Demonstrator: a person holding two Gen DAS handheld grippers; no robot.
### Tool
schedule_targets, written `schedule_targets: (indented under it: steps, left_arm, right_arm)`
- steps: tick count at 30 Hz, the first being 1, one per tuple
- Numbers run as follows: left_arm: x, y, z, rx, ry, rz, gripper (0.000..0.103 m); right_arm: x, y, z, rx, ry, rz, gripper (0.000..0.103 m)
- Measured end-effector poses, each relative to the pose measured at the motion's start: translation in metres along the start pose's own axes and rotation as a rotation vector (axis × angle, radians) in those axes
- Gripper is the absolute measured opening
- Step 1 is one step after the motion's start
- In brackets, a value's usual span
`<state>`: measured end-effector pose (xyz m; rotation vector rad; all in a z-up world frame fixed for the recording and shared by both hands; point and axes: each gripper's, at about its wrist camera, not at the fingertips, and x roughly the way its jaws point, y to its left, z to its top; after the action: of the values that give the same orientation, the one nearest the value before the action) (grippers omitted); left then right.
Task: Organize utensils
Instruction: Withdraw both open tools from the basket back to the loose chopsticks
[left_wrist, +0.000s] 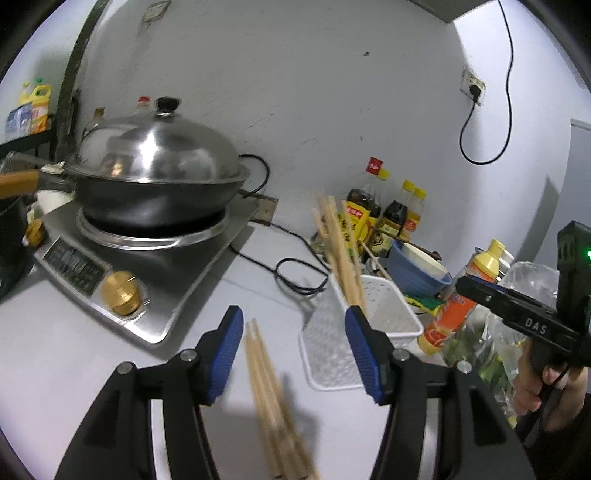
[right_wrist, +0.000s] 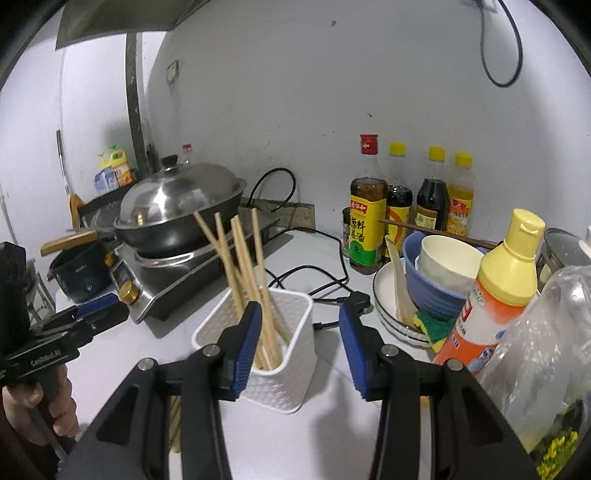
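Note:
A white perforated utensil holder (right_wrist: 280, 369) stands on the counter with several wooden chopsticks (right_wrist: 240, 266) upright in it. My right gripper (right_wrist: 300, 349) hovers just in front of it, open. Its left pad overlaps the holder's rim in the picture, its right pad stands clear, and nothing is pressed between them. My left gripper (left_wrist: 295, 354) is open over the counter. A loose, blurred bundle of chopsticks (left_wrist: 273, 398) shows between and below its blue pads, touching neither. In the left wrist view the holder (left_wrist: 384, 321) sits just beyond the right pad, and the right gripper (left_wrist: 461, 286) reaches in from the right.
An induction cooker (left_wrist: 159, 280) with a lidded wok (left_wrist: 155, 162) fills the left, and its black cable (left_wrist: 295, 273) snakes toward the holder. Sauce bottles (right_wrist: 369, 221), stacked bowls (right_wrist: 436, 280), an orange bottle (right_wrist: 491, 295) and a plastic bag (right_wrist: 546, 350) crowd the right.

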<state>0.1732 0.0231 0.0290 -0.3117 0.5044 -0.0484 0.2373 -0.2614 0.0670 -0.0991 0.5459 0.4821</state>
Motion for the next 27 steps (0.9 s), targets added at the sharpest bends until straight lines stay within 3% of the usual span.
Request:
schedule_targets:
  steps: [7, 16, 20, 27]
  left_arm:
    - [-0.008, 0.049, -0.018, -0.055, 0.053, 0.011, 0.057]
    - [-0.015, 0.094, -0.038, -0.105, 0.089, 0.041, 0.057]
    - [-0.015, 0.111, -0.047, -0.128, 0.107, 0.05, 0.057]
    - [-0.017, 0.128, -0.055, -0.164, 0.129, 0.04, 0.057]
  right_arm:
    - [0.008, 0.039, -0.013, -0.046, 0.065, -0.019, 0.041]
    - [0.052, 0.09, -0.046, -0.044, 0.172, 0.025, 0.041]
    - [0.079, 0.108, -0.063, -0.066, 0.248, 0.034, 0.026]
    - [0.118, 0.126, -0.089, -0.082, 0.349, 0.052, 0.014]
